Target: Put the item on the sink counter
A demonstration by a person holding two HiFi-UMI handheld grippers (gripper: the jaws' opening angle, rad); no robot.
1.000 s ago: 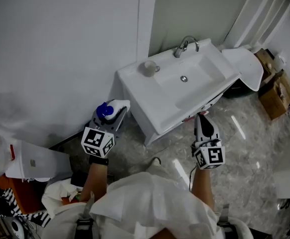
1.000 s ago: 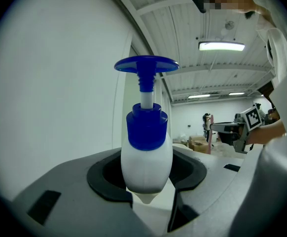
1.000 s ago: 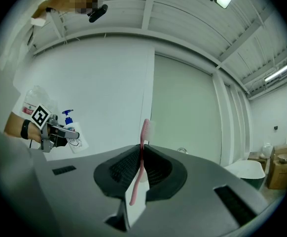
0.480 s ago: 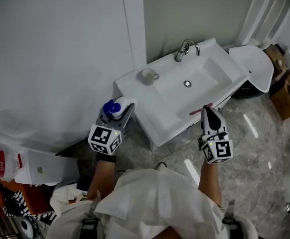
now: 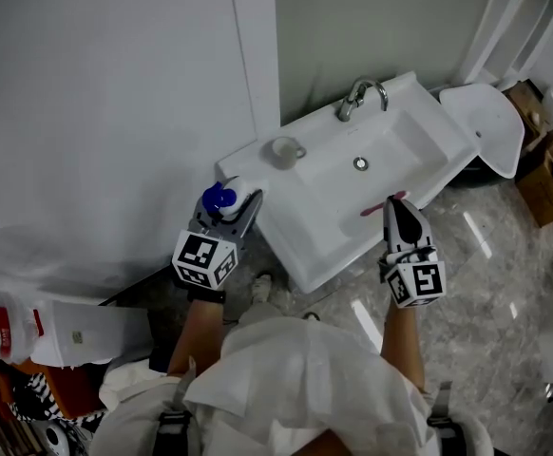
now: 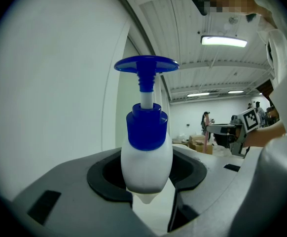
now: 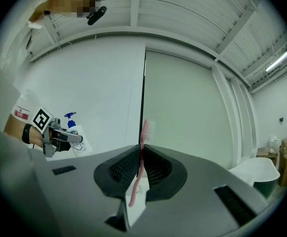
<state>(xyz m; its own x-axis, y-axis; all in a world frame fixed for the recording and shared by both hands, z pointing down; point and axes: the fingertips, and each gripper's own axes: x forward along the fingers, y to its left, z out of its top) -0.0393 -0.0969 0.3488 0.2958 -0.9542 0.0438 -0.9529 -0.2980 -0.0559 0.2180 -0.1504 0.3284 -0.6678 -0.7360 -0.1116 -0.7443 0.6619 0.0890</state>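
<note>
Closest to me, the person in white has both arms out in front, a gripper in each hand. The left gripper is closed around the white body of a pump bottle. The bottle stands upright between the jaws with its blue pump head on top. It is in the air at the near left corner of the sink counter, not resting on it. The right gripper has its jaws nearly together, pinching a pink toothbrush by the handle. The bristle end sticks out past the jaws. That brush is at the counter's front edge, to the right of the basin's middle, also off the surface.

Further back on the white counter, a mug sits near the back left corner. The drain is in the basin, and the faucet stands at the back edge against the wall.
</note>
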